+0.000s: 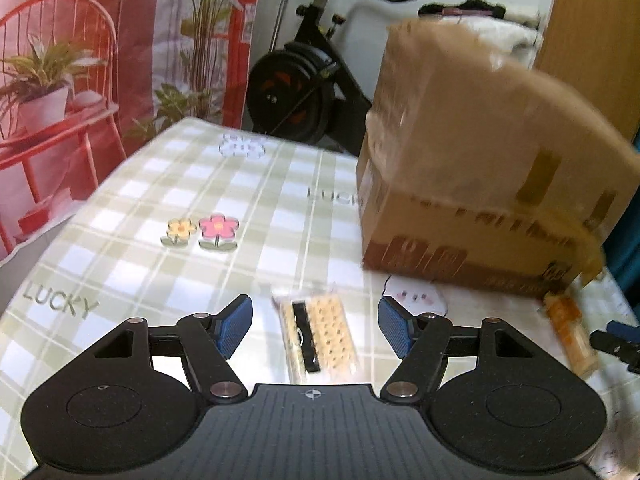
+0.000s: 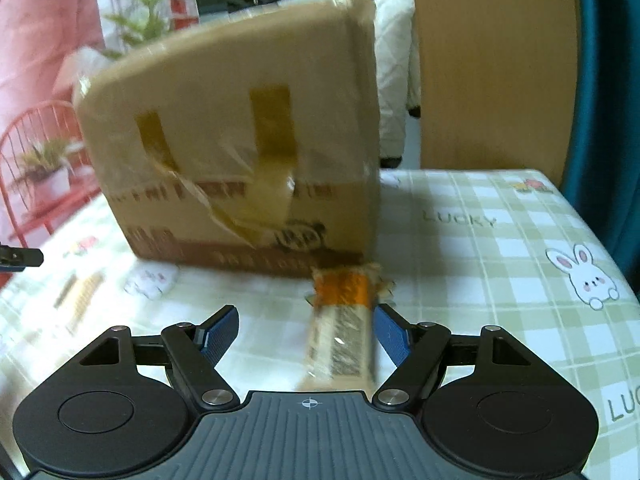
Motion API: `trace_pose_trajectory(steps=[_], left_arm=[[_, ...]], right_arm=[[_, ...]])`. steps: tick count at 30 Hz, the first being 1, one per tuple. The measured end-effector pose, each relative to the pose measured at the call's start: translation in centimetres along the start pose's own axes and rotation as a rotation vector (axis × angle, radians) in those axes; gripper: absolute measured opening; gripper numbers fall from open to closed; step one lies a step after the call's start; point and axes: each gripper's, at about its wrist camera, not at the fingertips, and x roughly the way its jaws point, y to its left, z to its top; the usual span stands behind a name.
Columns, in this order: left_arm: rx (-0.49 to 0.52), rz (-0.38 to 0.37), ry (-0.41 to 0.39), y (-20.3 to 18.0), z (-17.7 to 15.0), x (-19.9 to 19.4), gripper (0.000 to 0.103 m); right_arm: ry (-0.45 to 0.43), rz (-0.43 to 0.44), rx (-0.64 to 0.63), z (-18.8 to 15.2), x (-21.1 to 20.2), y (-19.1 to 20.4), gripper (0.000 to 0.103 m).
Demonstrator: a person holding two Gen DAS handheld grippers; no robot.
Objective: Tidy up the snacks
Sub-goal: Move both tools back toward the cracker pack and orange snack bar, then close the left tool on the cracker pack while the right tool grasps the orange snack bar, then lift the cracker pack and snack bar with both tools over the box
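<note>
Cracker pack (image 1: 318,336) lies between open left gripper (image 1: 315,326) fingers.

The left gripper (image 1: 315,326) is showing a black ribbed body with a small white crosshair mark, two round black discs, and angled black link arms pinned with silver screws. Its fingers (image 1: 236,326) are wearing blue textured pads. The right gripper (image 2: 306,334) is looking identical, blue pads (image 2: 218,334) included.
</note>
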Motion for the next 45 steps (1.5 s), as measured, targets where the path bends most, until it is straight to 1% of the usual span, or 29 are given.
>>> trace_pose_trajectory(steps=[3, 7, 10, 12, 15, 16, 18, 21, 24, 27, 28, 29, 31, 33, 37, 45], left_arm=[[0.001, 0.011, 0.024, 0.0, -0.5, 1.3, 0.073], [0.001, 0.033, 0.030, -0.3, -0.8, 2.3, 0.075], [0.015, 0.056, 0.025, -0.7, -0.9, 2.7, 0.075], [0.003, 0.070, 0.034, -0.8, -1.1, 3.1, 0.075], [0.005, 0.074, 0.041, -1.1, -1.3, 3.5, 0.075], [0.010, 0.074, 0.041, -1.2, -1.4, 3.6, 0.075], [0.022, 0.073, 0.045, -1.7, -1.5, 3.8, 0.075], [0.029, 0.085, 0.057, -2.1, -1.8, 4.4, 0.075], [0.017, 0.118, 0.073, -2.1, -2.1, 5.1, 0.075], [0.027, 0.143, 0.060, -2.3, -2.4, 5.0, 0.075], [0.030, 0.149, 0.055, -2.3, -2.5, 5.0, 0.074], [0.034, 0.155, 0.049, -2.4, -2.6, 4.9, 0.073], [0.050, 0.174, 0.026, -2.5, -2.8, 4.7, 0.049], [0.057, 0.171, 0.010, -2.7, -2.9, 4.6, 0.049], [0.052, 0.149, 0.004, -2.9, -2.8, 4.5, 0.048], [0.080, 0.098, -0.012, -4.3, -2.7, 4.4, 0.048]], right_arm=[[0.031, -0.018, 0.001, -0.2, 1.2, -0.6, 0.072], [0.033, -0.023, 0.004, -0.1, 2.7, -1.0, 0.071], [0.031, -0.036, 0.000, 0.0, 4.2, -0.8, 0.066], [0.020, -0.067, -0.007, 0.1, 5.0, -0.7, 0.063], [0.017, -0.081, 0.022, 0.1, 5.9, -0.9, 0.058], [0.017, -0.088, 0.031, 0.0, 6.1, -1.0, 0.058], [0.018, -0.098, 0.039, -0.4, 6.4, -1.2, 0.053], [-0.001, -0.100, 0.038, -0.9, 6.4, -1.3, 0.051], [-0.009, -0.098, 0.035, -1.0, 6.3, -1.3, 0.048], [-0.013, -0.096, 0.016, -1.1, 6.4, -1.1, 0.047], [-0.016, -0.095, 0.012, -1.2, 6.3, -1.0, 0.045], [-0.018, -0.096, 0.009, -1.3, 6.3, -0.9, 0.041], [-0.023, -0.091, 0.003, -1.4, 6.2, -0.8, 0.038], [-0.022, -0.063, -0.016, -1.5, 6.1, -0.6, 0.036], [-0.014, -0.036, -0.059, -1.5, 6.1, 0.1, 0.035], [-0.015, -0.015, -0.051, -1.6, 6.0, 0.0, 0.034]])
